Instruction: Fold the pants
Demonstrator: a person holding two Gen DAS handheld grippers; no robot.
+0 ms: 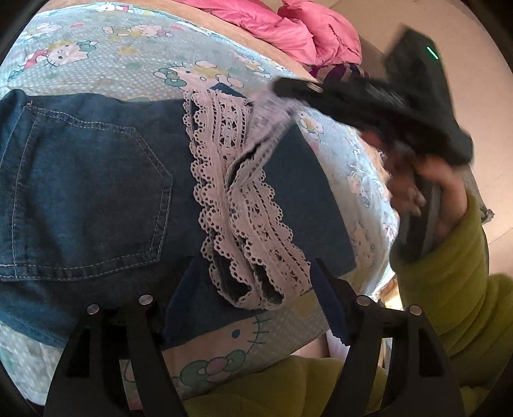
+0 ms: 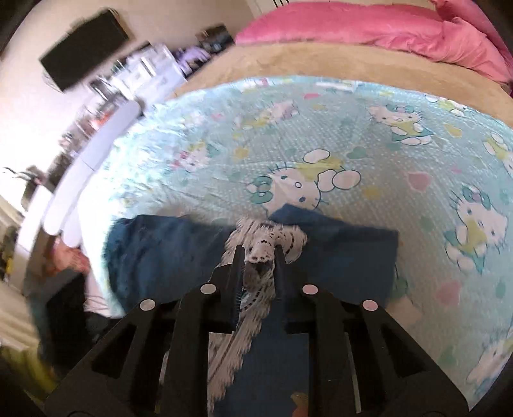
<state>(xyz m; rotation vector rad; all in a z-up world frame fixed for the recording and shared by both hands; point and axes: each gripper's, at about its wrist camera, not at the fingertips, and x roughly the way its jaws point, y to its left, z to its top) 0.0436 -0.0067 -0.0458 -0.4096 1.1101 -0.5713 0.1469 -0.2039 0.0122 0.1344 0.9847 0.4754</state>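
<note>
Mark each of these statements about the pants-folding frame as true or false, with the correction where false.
1. The right gripper is pinching the white lace trim of the denim pants. True.
2. The left gripper is clamped on the back pocket. False: its fingers are spread wide and hold nothing; the pocket lies apart from them, on the left of that view.
3. The pants lie on a plain white sheet. False: the sheet is light blue with a cartoon cat print.
4. A pink blanket lies at the far side of the bed. True.
5. The person's sleeve is red. False: it is yellow-green.
</note>
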